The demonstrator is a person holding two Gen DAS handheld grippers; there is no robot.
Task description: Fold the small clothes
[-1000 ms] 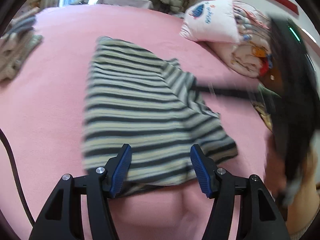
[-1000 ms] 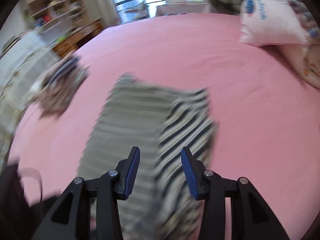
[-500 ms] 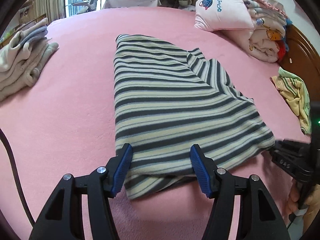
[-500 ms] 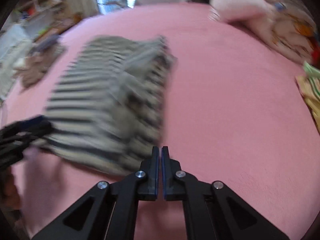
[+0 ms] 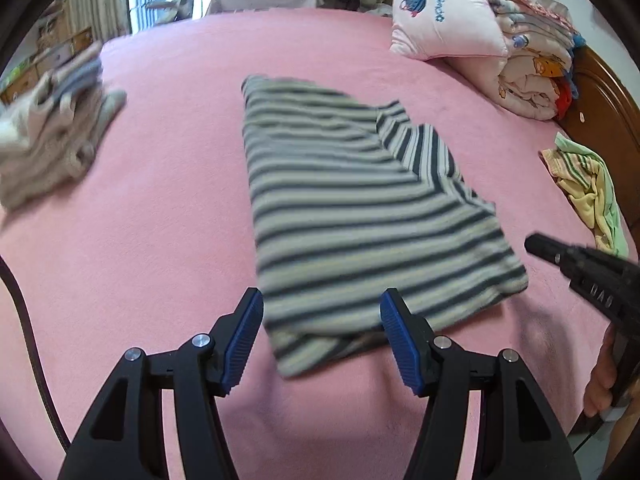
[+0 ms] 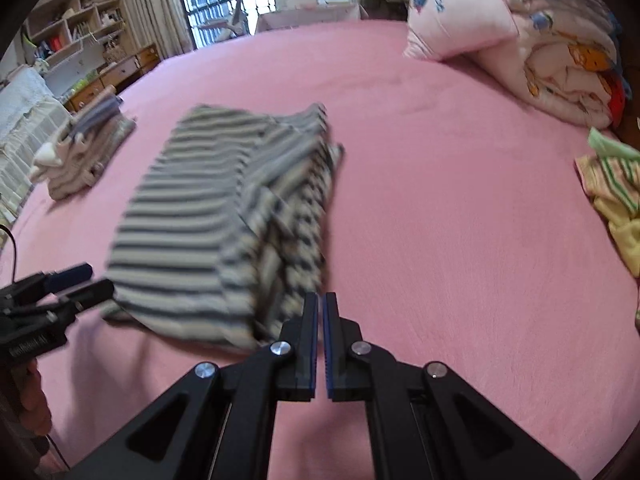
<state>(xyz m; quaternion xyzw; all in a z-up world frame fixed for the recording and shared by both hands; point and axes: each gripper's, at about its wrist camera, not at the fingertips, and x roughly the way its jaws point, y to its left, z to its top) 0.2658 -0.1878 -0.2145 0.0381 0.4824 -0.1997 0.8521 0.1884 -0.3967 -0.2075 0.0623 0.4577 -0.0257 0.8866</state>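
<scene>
The grey-and-cream striped knit garment [image 5: 360,216] is laid flat on the pink bed [image 5: 160,220] for folding; the left hand-held gripper [image 5: 322,340] is held half-open over its near hem, gripping nothing, while the right hand-held gripper [image 6: 321,344] is closed empty.

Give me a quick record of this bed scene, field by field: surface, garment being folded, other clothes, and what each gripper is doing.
surface: pink bedsheet
garment: grey-and-cream striped knit top, lying flat, one side folded over
folded pile: pale clothes stack, at the sheet's left side
unfolded item: yellow-green striped garment, crumpled near the wooden headboard
bedding: pink pillow on folded quilts
left gripper: open, holding nothing
right gripper: shut, empty, beside the top
</scene>
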